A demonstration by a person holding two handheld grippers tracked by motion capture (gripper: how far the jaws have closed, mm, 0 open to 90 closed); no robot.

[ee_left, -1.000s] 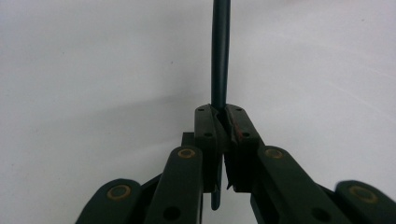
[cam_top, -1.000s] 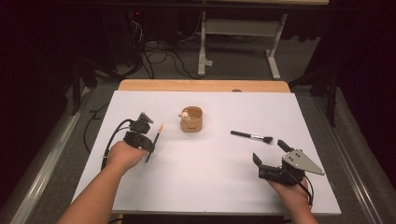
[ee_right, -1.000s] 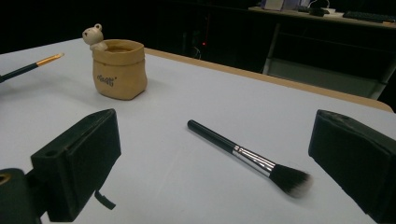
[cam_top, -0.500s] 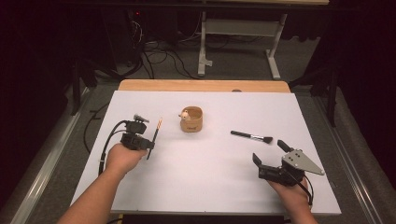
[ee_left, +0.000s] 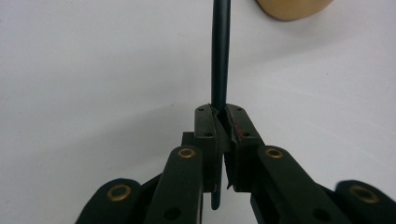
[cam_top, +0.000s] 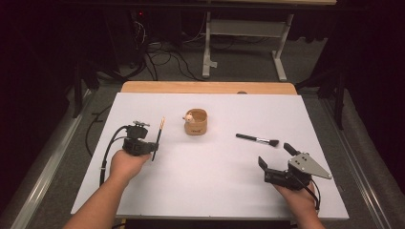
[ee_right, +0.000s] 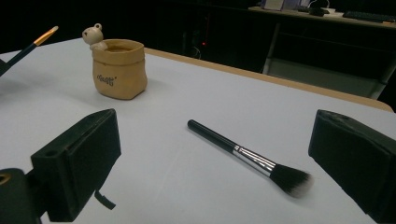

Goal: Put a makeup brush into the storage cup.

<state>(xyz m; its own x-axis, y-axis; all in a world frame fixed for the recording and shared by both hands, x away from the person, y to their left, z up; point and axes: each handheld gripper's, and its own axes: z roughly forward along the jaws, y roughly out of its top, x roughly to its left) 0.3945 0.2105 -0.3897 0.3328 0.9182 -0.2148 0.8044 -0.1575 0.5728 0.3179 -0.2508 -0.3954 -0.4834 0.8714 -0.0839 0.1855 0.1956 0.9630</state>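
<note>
- The thin brush (cam_top: pixel 158 138) has a slim dark handle and a tan, pointed tip; it lies at the left of the white worktop (cam_top: pixel 215 191), left of the pot, and slants with its tip toward the far edge.
- In the left gripper view its handle (ee_left: pixel 220 56) runs straight up from between the jaws, which are pressed together on it.
- The left gripper (cam_top: pixel 154 146) is thus closed tight on the thin brush, with the left hand (cam_top: pixel 125 164) behind it low over the worktop and the forearm coming in from the near edge.
- The pot (ee_right: pixel 119 68) is a tan, sack-shaped holder with a small bear figure on its rim; dark lettering is on its front, too small to read.
- A makeup brush (ee_right: pixel 247 157) with a black handle, silver collar and dark, pale-tipped bristles lies flat on the worktop, right of the pot.
- The right gripper (cam_top: pixel 273 160) is wide open and holds nothing; it points toward the makeup brush, well short of it.
- The right hand (cam_top: pixel 298 198) rests near the front right of the worktop.
</note>
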